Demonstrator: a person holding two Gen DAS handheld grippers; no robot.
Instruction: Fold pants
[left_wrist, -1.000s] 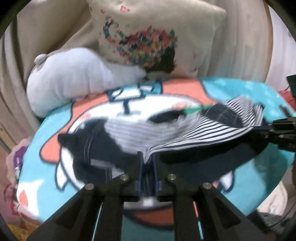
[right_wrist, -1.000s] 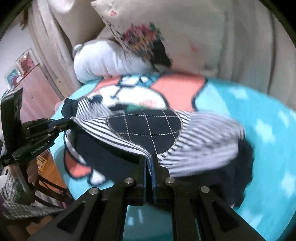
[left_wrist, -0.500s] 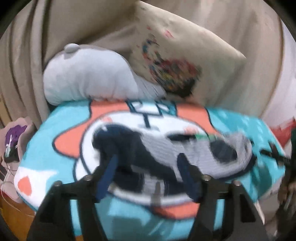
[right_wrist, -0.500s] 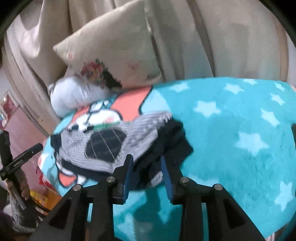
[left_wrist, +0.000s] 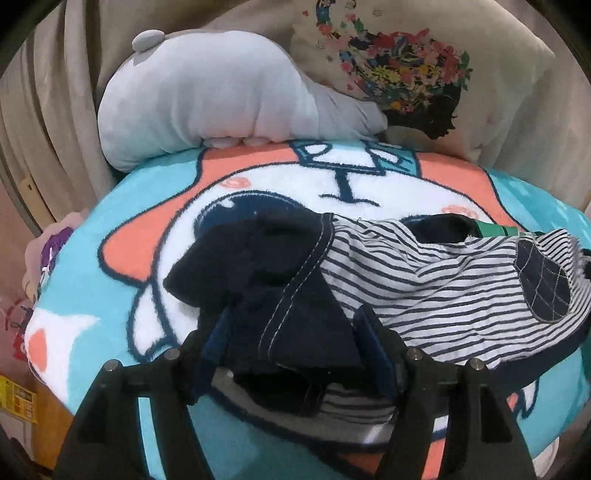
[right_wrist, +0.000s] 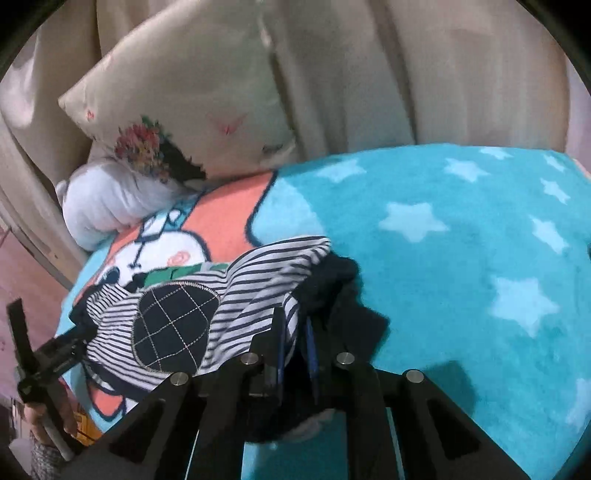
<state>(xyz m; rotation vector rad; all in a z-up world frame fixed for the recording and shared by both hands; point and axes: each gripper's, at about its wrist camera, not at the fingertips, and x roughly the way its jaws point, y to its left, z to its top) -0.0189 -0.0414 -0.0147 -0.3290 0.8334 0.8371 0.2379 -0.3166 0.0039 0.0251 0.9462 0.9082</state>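
Pants (left_wrist: 424, 295) lay folded over on blanket (right_wrist: 461, 258); left gripper (left_wrist: 291, 343) fingers spread, right gripper (right_wrist: 295, 343) fingers narrowly parted around fabric; next fold likely needs regrasp.

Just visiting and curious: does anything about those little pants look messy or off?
Yes. The striped pants lie bunched on the blanket, not flat: the dark cuff is crumpled between the left tongs, and one edge droops unevenly. No damage shows.
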